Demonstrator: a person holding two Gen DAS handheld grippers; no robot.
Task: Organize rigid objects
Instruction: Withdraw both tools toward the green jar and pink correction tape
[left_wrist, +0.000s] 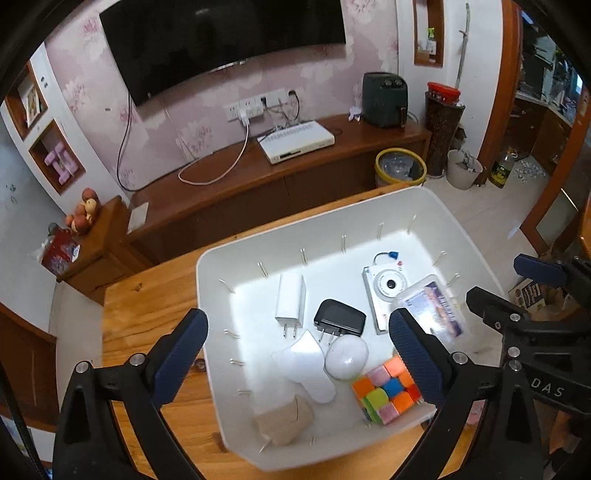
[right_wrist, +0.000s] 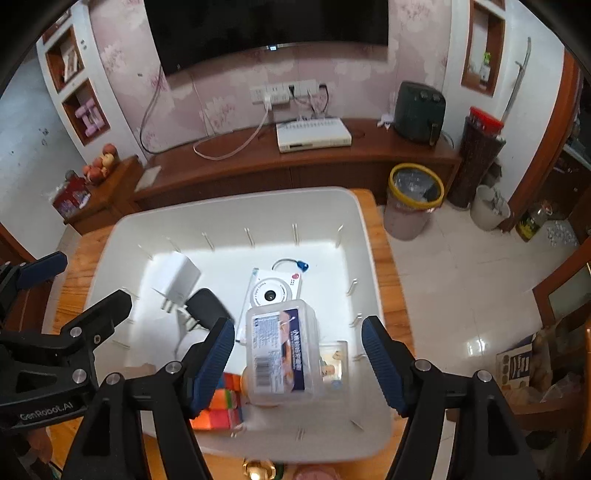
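Note:
A white bin (left_wrist: 236, 266) (right_wrist: 369, 236) stands on a wooden table. It holds a white charger (left_wrist: 290, 299) (right_wrist: 177, 280), a black charger (left_wrist: 340, 317) (right_wrist: 205, 306), a white camera (left_wrist: 386, 291) (right_wrist: 275, 291), a colourful cube (left_wrist: 386, 393) (right_wrist: 221, 404), a white bulb (left_wrist: 346, 357), a white flat piece (left_wrist: 306, 363) and a tan roll (left_wrist: 283, 421). A clear plastic box with a printed label (right_wrist: 282, 354) (left_wrist: 432, 308) is blurred between the fingers of my open right gripper (right_wrist: 299, 363), not touching them. My left gripper (left_wrist: 297, 354) is open and empty over the bin.
The wooden table (left_wrist: 147, 302) carries the bin; its far edge faces a TV cabinet (left_wrist: 258, 173). A yellow-rimmed waste bin (right_wrist: 413, 199) stands on the tiled floor to the right. Small items (right_wrist: 258, 470) lie on the table in front of the bin.

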